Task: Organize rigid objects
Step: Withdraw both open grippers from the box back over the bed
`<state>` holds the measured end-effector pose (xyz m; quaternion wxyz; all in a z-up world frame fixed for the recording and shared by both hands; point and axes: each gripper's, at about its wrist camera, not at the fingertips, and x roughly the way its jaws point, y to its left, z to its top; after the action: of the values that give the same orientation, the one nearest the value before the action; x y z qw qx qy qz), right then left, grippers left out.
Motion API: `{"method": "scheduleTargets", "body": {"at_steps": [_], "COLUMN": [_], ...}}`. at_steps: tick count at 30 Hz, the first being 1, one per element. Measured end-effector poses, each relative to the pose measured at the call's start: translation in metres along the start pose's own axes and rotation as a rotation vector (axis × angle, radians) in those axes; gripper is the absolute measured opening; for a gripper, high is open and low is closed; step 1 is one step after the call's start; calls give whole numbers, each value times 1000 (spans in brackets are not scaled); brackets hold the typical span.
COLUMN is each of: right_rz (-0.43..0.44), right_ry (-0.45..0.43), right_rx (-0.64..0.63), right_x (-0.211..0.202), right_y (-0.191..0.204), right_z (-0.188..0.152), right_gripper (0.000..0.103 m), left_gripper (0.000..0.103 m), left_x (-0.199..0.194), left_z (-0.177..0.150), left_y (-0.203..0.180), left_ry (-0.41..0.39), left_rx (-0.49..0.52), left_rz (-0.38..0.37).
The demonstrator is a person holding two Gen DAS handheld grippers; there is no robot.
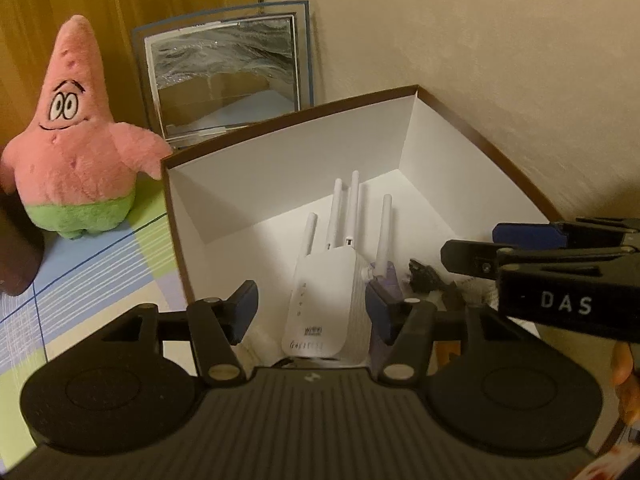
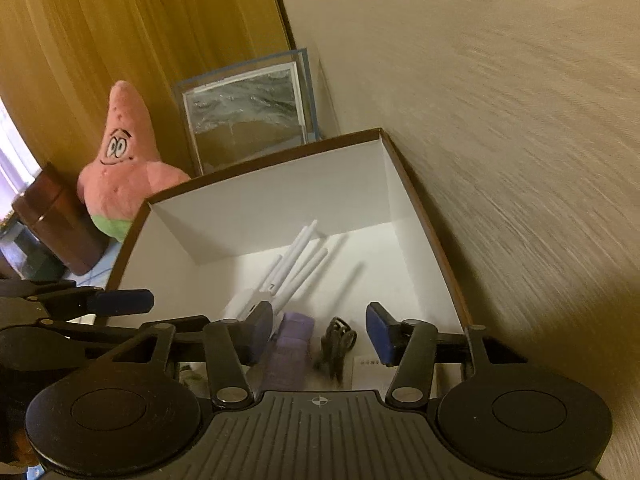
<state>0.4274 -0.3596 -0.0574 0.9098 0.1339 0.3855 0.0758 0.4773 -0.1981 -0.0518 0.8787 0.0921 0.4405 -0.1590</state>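
Left gripper (image 1: pixel 310 312): tilted down over box (image 1: pixel 280 152), jaws apart above router (image 1: pixel 324 304).
Right gripper (image 2: pixel 318 332): tilted down, jaws apart, empty.

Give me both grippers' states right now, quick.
Left gripper: open above the box, holding nothing; the white wifi repeater lies below between its fingers.
Right gripper: open, holding nothing.

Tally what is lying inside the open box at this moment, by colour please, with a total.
White: 1, the wifi extender with four antennas
Purple: 1, a purple item, kind unclear
Black: 1, a bundled black cable
Total: 3 in the box; a pale card at the near edge is too hidden to count.
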Motion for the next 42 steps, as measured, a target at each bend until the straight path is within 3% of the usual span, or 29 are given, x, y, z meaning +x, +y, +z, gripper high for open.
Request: {"method": "scheduleTargets", "body": {"at_steps": [5, 27, 42], "right_rz": [30, 73, 104], "right_ry": [-23, -104, -124], "right_rx": [17, 17, 12], "right_x": [-23, -124, -179], "right_y": [1, 32, 65], "right_z": [-7, -57, -110], "right_gripper": [51, 51, 51], "left_gripper": [61, 65, 70], "left_x": [-22, -144, -224], "left_z": [-11, -77, -150], "left_y": [3, 13, 33], "left_ry": [-26, -132, -163], "left_rx": [-17, -63, -90], "left_rz": [-22, -57, 14]}}
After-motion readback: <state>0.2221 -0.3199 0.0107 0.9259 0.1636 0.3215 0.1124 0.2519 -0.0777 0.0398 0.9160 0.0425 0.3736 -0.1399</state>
